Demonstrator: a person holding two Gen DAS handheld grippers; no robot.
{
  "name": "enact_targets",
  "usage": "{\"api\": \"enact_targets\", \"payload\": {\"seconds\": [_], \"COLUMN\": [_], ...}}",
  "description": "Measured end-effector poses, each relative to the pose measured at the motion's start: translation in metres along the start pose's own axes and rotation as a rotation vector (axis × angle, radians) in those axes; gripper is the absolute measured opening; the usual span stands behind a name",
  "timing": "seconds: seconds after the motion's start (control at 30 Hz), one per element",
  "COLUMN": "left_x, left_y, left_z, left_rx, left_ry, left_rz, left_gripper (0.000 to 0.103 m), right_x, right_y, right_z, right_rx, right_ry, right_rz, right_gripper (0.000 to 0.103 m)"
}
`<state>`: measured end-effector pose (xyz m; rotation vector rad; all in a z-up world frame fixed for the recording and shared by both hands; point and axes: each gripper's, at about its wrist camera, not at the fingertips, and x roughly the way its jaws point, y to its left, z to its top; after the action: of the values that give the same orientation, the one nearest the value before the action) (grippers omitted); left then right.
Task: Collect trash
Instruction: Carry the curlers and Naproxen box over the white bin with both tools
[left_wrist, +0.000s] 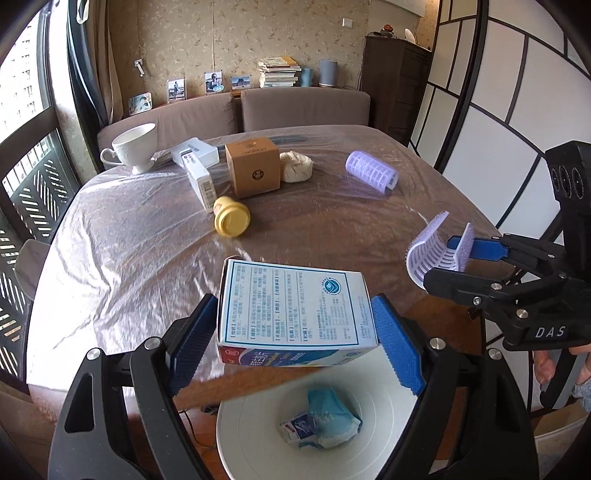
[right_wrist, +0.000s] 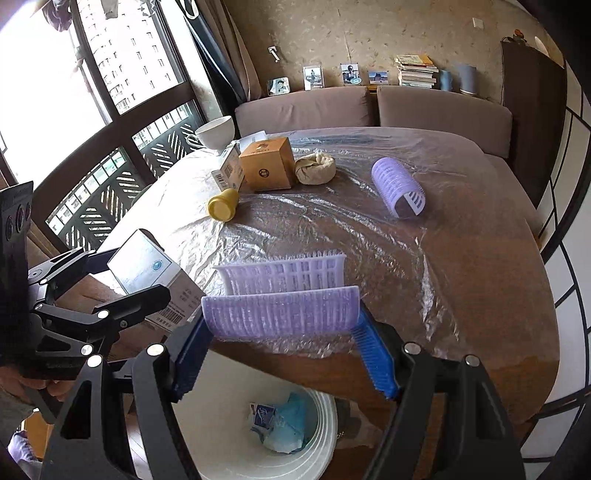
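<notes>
My left gripper (left_wrist: 295, 332) is shut on a white and blue medicine box (left_wrist: 295, 306), held over the table's near edge above a white bin (left_wrist: 251, 428). The bin holds a blue wrapper and a small carton (left_wrist: 321, 421). My right gripper (right_wrist: 284, 343) is shut on a split purple hair roller (right_wrist: 284, 295), also above the bin (right_wrist: 229, 446). In the left wrist view the right gripper (left_wrist: 461, 258) and the split roller (left_wrist: 436, 251) show at the right. In the right wrist view the left gripper (right_wrist: 122, 280) with the box (right_wrist: 151, 273) shows at the left.
On the plastic-covered table (left_wrist: 129, 258) lie a yellow bottle (left_wrist: 231, 219), a brown cardboard box (left_wrist: 253, 166), white cartons (left_wrist: 199, 173), a dough-like lump (left_wrist: 295, 166), a whole purple roller (left_wrist: 371, 171) and a white cup (left_wrist: 135, 147). A sofa stands behind.
</notes>
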<state>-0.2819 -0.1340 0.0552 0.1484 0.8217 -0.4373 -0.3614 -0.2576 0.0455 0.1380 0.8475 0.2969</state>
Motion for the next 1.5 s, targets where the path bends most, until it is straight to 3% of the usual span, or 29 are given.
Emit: {"api": "enact_targets", "payload": {"seconds": [0.53,1.5], "left_x": [-0.025,0.004], "left_y": [0.007,0.002], "left_z": [-0.057,-0.109], "left_rx": [0.004,0.026], "left_ry": [0.068,0.200], "left_rz": [-0.019,-0.044], "left_gripper": [0.085,0.085], "right_x": [-0.010,0.022], "right_y": [0.041,0.051], "right_z": [-0.059,-0.123], "right_rx": [0.007,-0.020], "right_ry": [0.083,0.271], "right_rz": [0.003,-0.021], "right_gripper": [0.072,0.072]}}
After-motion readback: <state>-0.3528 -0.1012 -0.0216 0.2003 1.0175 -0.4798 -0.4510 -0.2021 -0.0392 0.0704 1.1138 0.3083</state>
